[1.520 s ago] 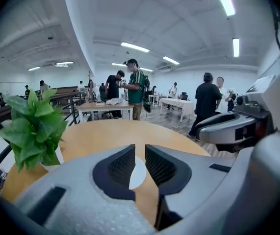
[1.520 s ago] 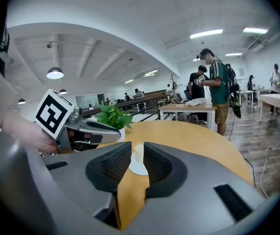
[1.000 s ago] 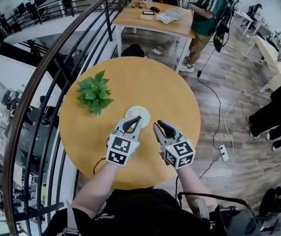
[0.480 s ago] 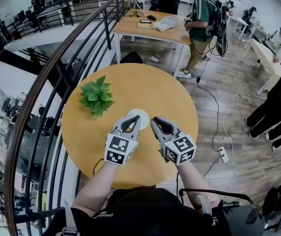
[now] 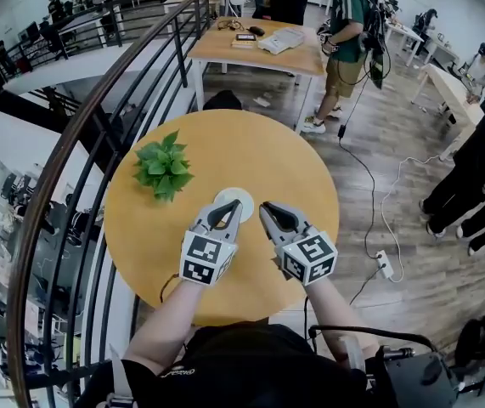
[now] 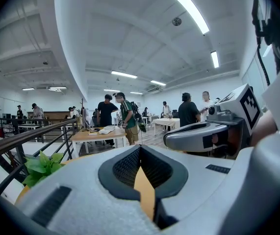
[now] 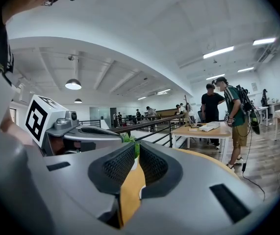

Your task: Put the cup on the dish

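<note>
A white round dish [image 5: 235, 199] lies near the middle of the round wooden table [image 5: 284, 168]. No cup can be told apart from it. My left gripper [image 5: 236, 206] hovers at the dish's near edge, its jaws shut on nothing; in its own view the left gripper [image 6: 140, 148] shows only closed pads. My right gripper [image 5: 264, 209] hangs just right of the dish, apart from it. Its pads stand all but together in the right gripper [image 7: 137, 148] view, with nothing held.
A small green potted plant [image 5: 162, 167] stands on the table's left side. A dark railing [image 5: 98, 126] curves along the left, with a drop beyond it. Behind are a rectangular table [image 5: 259, 45], a person in green [image 5: 346, 32] and floor cables [image 5: 369, 185].
Both grippers have stayed nearly where they were, still shut. The head view has shifted slightly, and the person in green has stepped a little farther back.
</note>
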Tool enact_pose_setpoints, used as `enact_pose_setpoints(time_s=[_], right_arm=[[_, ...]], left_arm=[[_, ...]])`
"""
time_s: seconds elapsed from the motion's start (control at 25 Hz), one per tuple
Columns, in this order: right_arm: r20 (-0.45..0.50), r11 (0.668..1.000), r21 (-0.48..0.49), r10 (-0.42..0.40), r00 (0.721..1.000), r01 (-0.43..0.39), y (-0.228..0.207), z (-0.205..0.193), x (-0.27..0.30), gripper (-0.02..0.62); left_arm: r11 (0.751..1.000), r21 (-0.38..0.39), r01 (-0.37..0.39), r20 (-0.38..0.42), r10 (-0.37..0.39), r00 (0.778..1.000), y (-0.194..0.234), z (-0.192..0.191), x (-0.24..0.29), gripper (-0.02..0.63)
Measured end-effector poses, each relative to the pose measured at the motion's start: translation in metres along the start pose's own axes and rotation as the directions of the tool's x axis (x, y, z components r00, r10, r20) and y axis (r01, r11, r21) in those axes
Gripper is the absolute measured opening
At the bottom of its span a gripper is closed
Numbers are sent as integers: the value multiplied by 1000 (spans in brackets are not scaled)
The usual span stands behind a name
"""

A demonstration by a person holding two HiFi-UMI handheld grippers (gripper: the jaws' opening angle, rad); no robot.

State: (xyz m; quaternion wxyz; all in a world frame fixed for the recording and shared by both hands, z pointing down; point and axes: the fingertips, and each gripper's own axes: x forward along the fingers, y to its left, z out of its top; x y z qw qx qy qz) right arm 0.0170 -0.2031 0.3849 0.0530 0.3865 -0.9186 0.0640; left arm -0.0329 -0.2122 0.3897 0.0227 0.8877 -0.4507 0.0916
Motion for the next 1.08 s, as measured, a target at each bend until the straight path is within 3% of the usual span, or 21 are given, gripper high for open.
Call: enact_pose_setpoints(time_s=[1.08], right_arm=[[-24, 1000, 15, 7, 1000, -7, -3, -15, 5, 20]], left_arm=[[1000, -29, 0, -27, -1, 1000, 3, -13, 6, 6]])
